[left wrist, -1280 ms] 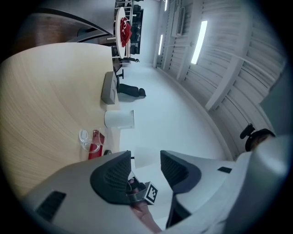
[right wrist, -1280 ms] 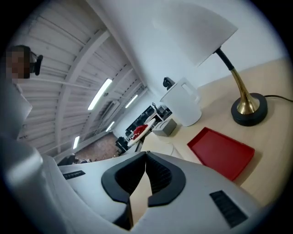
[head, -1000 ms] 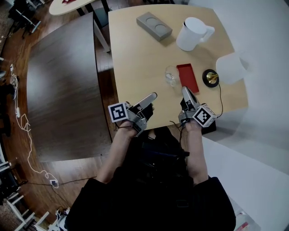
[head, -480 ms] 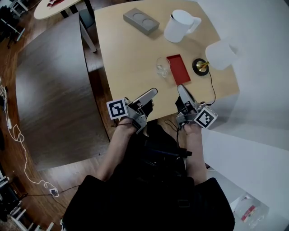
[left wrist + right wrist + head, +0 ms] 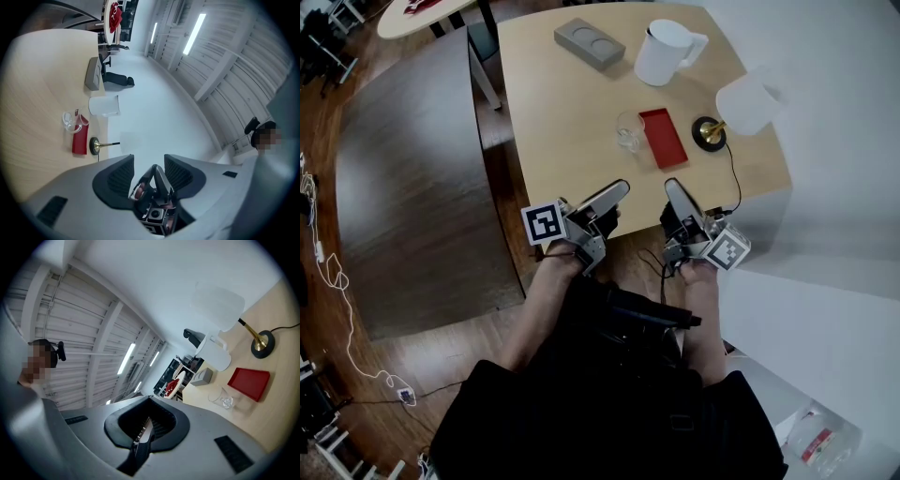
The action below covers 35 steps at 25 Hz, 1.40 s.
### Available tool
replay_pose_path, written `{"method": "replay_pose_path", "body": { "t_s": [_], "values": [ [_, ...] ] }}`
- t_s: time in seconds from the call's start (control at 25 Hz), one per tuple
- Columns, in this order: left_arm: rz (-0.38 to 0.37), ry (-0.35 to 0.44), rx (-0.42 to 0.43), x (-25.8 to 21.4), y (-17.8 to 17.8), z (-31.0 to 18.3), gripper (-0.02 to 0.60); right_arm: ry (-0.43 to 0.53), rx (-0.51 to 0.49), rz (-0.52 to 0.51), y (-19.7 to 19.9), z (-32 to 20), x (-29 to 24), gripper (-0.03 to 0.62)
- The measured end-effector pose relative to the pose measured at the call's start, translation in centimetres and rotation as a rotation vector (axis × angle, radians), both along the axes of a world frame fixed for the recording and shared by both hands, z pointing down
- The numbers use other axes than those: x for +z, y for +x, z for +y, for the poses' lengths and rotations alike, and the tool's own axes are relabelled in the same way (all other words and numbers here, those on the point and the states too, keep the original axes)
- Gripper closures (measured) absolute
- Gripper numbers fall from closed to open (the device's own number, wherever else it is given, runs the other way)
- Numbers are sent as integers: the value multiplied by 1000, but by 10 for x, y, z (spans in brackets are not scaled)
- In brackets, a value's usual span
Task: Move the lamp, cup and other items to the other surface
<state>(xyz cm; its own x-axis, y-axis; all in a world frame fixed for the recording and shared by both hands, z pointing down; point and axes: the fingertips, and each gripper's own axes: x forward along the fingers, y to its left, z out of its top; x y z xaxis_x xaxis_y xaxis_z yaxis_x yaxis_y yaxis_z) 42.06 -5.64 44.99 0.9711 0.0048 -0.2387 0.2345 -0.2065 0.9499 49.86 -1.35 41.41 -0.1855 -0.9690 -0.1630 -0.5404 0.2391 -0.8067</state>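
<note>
Head view: empty cup [image 5: 629, 132] beside empty red tray [image 5: 663, 138]; left claw [image 5: 622, 190] spread, right claw [image 5: 672, 186] closed, both empty.

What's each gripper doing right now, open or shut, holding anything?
Left gripper: open, nothing between its jaws.
Right gripper: shut, holding nothing.

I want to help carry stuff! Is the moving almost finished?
Nothing looks done yet: the lamp, glass cup, red tray, white jug and grey block all sit on the light table, none on the dark table. Nothing is in hand: the left tool is open, the right tool shut, both empty by the table's near edge. All five things are left to move.
</note>
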Motion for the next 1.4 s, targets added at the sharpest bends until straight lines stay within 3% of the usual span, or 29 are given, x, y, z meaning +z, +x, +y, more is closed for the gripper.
{"method": "replay_pose_path", "body": {
  "t_s": [0.36, 0.64, 1.0, 1.4],
  "values": [
    [-28, 8, 71, -1, 16, 125, 362, 25, 52, -67, 13, 126, 7, 580],
    [-55, 45, 84, -2, 2, 204, 362, 67, 34, -113, -1, 200, 9, 580],
    [-75, 99, 73, -9, -26, 255, 362, 145, 19, -177, -25, 253, 7, 582],
    [-29, 118, 171, -33, -21, 253, 362, 185, 113, -153, -27, 258, -19, 582]
  ]
}}
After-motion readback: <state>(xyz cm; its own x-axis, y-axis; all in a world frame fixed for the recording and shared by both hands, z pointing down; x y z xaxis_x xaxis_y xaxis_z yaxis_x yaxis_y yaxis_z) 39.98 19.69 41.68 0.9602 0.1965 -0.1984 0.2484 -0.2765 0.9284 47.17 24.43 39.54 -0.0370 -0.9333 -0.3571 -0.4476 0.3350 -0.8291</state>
